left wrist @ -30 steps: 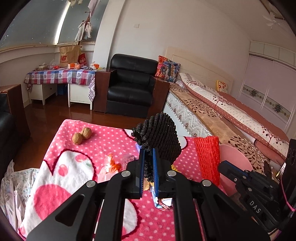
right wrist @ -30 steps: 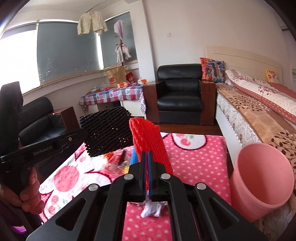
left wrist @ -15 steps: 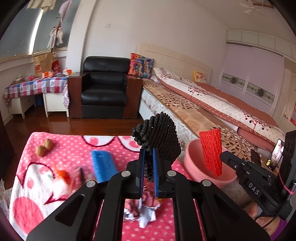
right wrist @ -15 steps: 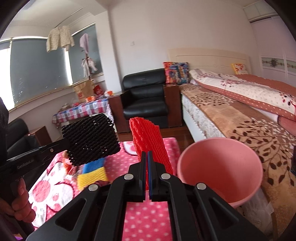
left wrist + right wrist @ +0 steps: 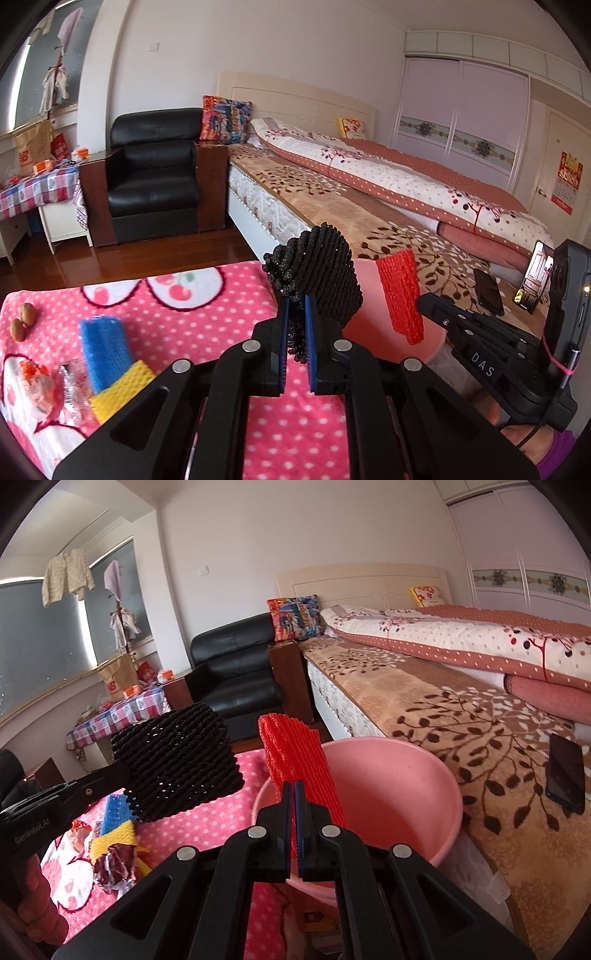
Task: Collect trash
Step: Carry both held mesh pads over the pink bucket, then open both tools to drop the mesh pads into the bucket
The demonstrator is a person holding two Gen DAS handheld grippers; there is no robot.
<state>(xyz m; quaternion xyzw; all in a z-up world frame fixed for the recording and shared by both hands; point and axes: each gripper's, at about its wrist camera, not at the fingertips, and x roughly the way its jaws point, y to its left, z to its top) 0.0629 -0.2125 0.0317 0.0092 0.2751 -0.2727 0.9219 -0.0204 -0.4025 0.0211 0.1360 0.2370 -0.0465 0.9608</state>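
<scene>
While black foam netting point(image 5: 317, 266) and red foam netting point(image 5: 295, 753) are pinched by the left tool point(image 5: 295, 328) and right tool point(image 5: 294, 812), release over the pink bin point(image 5: 424, 775), lower centre, is called for.

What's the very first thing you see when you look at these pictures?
A bright red foam net pinched in the right gripper, just over the rim of a pink bucket. Beside it, a black foam net is clamped in the left gripper, above the pink polka-dot blanket.
</scene>
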